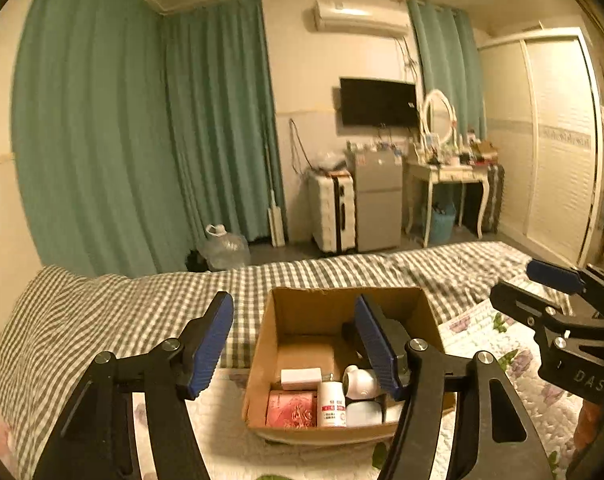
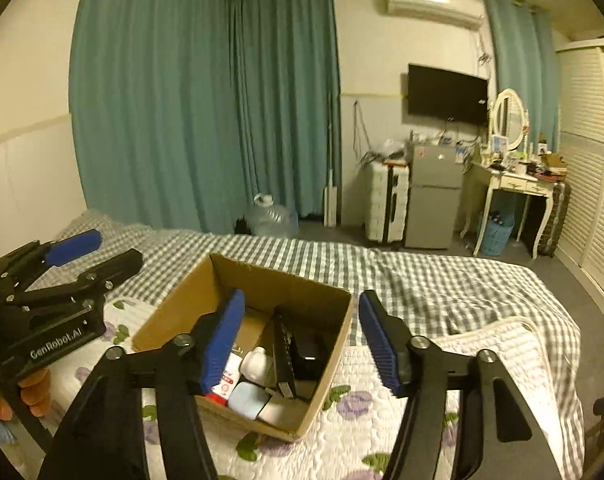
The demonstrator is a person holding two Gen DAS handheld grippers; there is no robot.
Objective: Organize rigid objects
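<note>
An open cardboard box stands on the bed and holds several items: a red packet, a white bottle with a red label, a white round bottle, a white box and dark objects. The box also shows in the right wrist view. My left gripper is open and empty, held above the box's left side. My right gripper is open and empty, above the box's right rim. Each gripper shows in the other's view, the right one and the left one.
The box rests on a floral quilt over a grey checked bedsheet. Beyond the bed are green curtains, a water jug, a suitcase, a small fridge and a dressing table.
</note>
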